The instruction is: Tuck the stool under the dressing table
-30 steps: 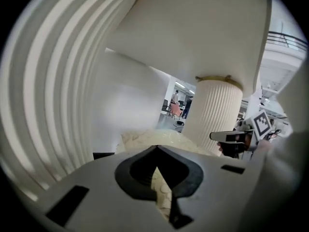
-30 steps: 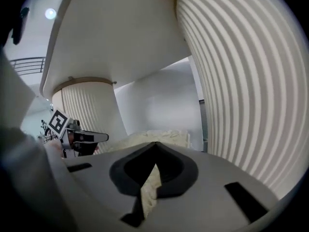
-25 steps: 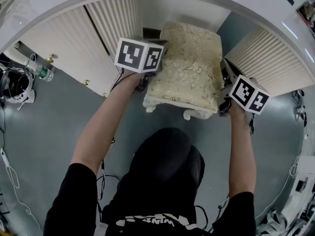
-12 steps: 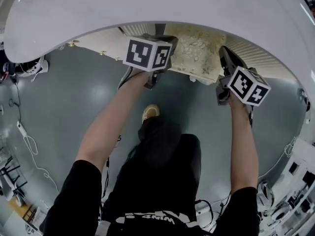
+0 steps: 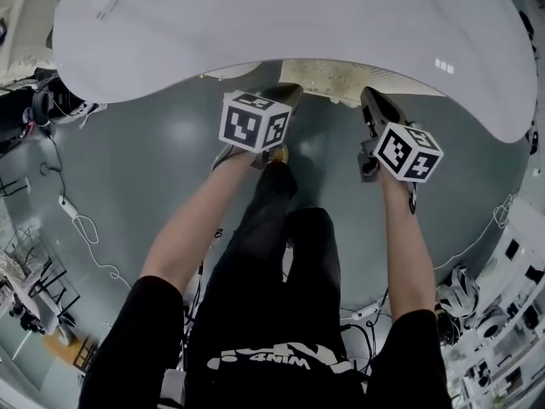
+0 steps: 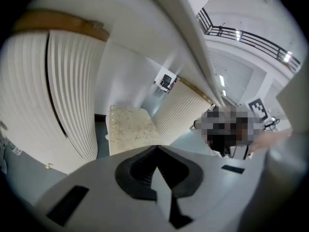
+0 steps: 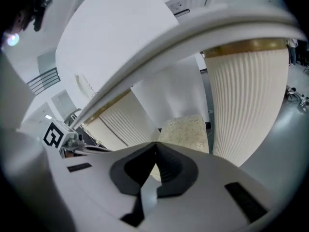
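one stool [image 5: 339,78] under one dressing table [image 5: 281,24]; left gripper [image 6: 157,148] and right gripper [image 7: 155,144], two, jaws together, empty

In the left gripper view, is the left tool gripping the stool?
No, the left tool has its jaws together on nothing, and the stool stands apart, well beyond them.

The grey floor [image 5: 153,169] shines under the lights. A white cable [image 5: 83,231] loops across it on the left, and farther off dark gear with tangled cords [image 5: 49,106] sits at the far left edge. A wire rack [image 5: 30,284] stands near left; white clutter (too small to identify) [image 5: 467,295] lies near right. A dark balcony railing [image 6: 241,33] runs high in the far right.
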`<state>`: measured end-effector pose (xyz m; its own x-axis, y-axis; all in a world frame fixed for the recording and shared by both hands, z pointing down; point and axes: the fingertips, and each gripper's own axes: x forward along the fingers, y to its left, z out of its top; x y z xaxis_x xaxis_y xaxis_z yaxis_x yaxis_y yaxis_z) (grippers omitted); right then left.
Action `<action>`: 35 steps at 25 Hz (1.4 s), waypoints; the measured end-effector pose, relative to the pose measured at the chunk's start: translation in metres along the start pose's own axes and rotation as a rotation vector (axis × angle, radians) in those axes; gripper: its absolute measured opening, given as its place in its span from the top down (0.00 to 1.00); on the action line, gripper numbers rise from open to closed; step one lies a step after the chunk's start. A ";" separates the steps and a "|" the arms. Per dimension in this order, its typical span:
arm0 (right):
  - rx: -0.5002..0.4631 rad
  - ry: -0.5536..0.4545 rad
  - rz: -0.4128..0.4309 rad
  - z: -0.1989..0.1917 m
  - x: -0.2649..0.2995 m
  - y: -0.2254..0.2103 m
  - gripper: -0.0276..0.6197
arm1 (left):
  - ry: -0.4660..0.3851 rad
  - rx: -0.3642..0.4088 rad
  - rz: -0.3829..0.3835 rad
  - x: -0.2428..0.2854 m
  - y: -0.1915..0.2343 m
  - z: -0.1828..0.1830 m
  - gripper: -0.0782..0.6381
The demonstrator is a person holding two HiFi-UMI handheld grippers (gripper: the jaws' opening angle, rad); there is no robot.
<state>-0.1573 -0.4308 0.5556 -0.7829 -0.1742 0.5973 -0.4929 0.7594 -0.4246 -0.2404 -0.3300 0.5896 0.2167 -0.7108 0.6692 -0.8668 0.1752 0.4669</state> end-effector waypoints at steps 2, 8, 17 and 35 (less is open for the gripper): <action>0.020 0.005 -0.013 0.014 -0.019 0.014 0.92 | 0.023 -0.004 -0.019 -0.022 -0.016 0.005 0.88; 0.030 0.019 0.018 0.049 -0.083 0.059 0.92 | 0.055 0.003 -0.058 -0.086 -0.058 0.029 0.88; -0.020 -0.031 0.113 0.080 -0.216 0.111 0.92 | 0.029 0.063 -0.092 -0.174 -0.151 0.065 0.88; -0.115 -0.256 0.276 0.100 -0.423 0.182 0.92 | -0.123 0.318 -0.249 -0.279 -0.377 0.052 0.88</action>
<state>0.0462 -0.2814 0.1573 -0.9565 -0.0932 0.2765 -0.2163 0.8625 -0.4575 0.0027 -0.2332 0.1965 0.3981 -0.7844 0.4757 -0.8944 -0.2168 0.3912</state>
